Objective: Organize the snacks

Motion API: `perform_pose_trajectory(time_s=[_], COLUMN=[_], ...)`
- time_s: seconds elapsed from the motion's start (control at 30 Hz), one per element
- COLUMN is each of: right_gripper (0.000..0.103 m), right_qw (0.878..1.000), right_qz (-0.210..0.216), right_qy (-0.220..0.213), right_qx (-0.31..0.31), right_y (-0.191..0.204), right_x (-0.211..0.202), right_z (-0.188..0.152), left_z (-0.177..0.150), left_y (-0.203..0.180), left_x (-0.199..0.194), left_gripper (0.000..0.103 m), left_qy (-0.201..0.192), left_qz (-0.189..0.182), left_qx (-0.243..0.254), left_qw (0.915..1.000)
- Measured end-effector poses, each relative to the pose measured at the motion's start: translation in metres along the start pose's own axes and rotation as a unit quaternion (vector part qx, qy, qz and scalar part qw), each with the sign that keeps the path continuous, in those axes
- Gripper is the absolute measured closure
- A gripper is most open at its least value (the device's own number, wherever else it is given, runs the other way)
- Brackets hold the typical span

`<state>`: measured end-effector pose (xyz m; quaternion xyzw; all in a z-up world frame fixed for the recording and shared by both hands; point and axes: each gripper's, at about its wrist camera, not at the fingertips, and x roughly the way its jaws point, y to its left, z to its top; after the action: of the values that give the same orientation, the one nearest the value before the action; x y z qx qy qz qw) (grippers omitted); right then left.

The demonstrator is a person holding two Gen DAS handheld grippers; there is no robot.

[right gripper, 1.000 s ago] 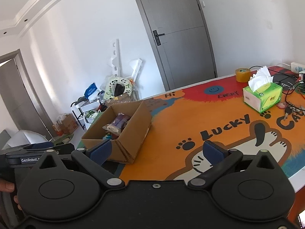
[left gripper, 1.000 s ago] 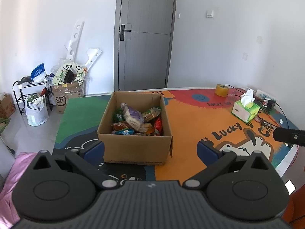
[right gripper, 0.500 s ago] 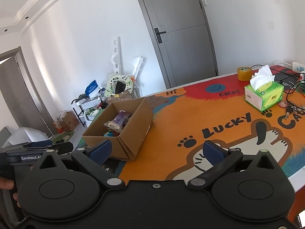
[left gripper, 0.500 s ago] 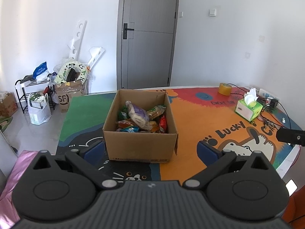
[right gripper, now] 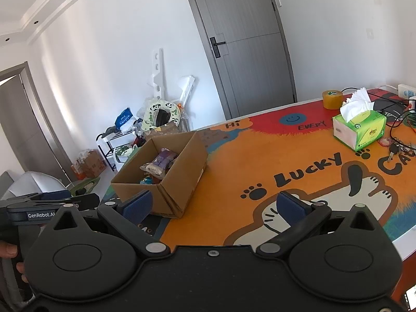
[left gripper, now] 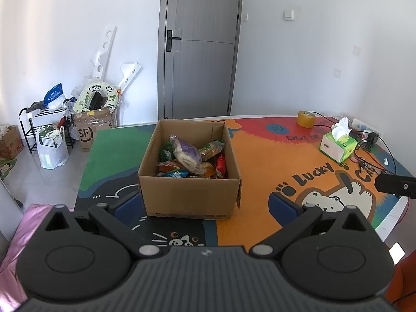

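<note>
Colourful cartoon table mat [left gripper: 260, 161]; brown cardboard snack box [left gripper: 189, 189] ahead of left gripper [left gripper: 205, 205]; both grippers spread, empty; crinkly packets may slip.

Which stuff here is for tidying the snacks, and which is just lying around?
For the job:
cardboard box
snack packets inside it
left hand-held gripper, open
right hand-held gripper, open

Just lying about:
tissue box
tape roll
keys
cables
</note>
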<state>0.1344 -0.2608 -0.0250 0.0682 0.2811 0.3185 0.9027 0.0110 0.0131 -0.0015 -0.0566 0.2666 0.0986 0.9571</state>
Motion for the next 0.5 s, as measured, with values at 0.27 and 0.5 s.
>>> perform_pose_trajectory(time_s=[0.27, 0.5], right_gripper=[0.000, 0.000], right_qw=[1.000, 1.000], right_qz=[-0.003, -0.009], right_qy=[0.001, 0.003], right_qx=[-0.003, -0.005], right_y=[0.0024, 0.0004], right_x=[0.0012, 0.0034], right_z=[0.0002, -0.0005], left_z=[-0.0006, -0.0011], left_y=[-0.0028, -0.0055], left_x=[0.0005, 0.0006], left_gripper=[0.001, 0.001], left_qy=[0.001, 0.004], left_qz=[0.009, 0.003], left_qx=[0.010, 0.012], left_qw=[0.9999, 0.9999])
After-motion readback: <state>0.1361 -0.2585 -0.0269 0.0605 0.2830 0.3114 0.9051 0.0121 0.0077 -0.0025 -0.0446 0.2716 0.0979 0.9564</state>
